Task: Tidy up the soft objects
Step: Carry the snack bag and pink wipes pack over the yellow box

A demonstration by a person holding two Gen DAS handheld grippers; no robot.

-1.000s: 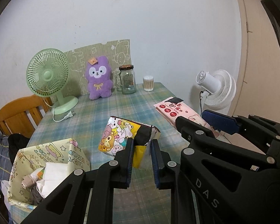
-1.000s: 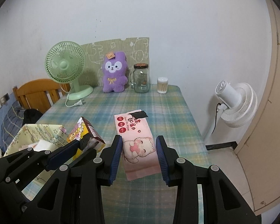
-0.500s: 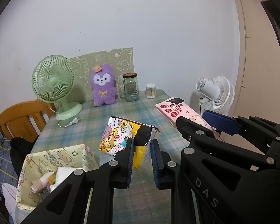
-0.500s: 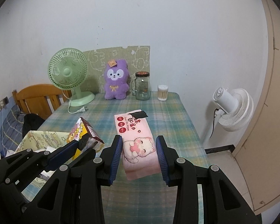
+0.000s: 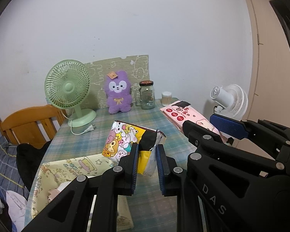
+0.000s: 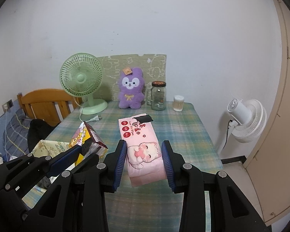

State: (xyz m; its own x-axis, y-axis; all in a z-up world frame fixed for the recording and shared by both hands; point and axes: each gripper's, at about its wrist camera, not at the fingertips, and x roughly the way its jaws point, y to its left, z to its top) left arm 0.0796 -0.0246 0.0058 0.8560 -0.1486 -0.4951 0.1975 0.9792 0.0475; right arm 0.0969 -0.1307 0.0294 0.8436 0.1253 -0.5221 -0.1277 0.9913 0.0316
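While clamped in left hand-held gripper, cartoon packet, aloft over table

Dim, flat indoor light; strong fisheye bend.
Soft and even across the wall, no glare, faint shadows, dark vignette at corners, straight edges curved, sharp throughout.

1. At lower centre, the left gripper is clamped on a cartoon-printed tissue pack.
2. At right, the right gripper grips a pink wet-wipes pack.
3. A yellow patterned box sits at lower left on the plaid tablecloth.
4. Behind stand a green fan, a purple plush and a glass jar.
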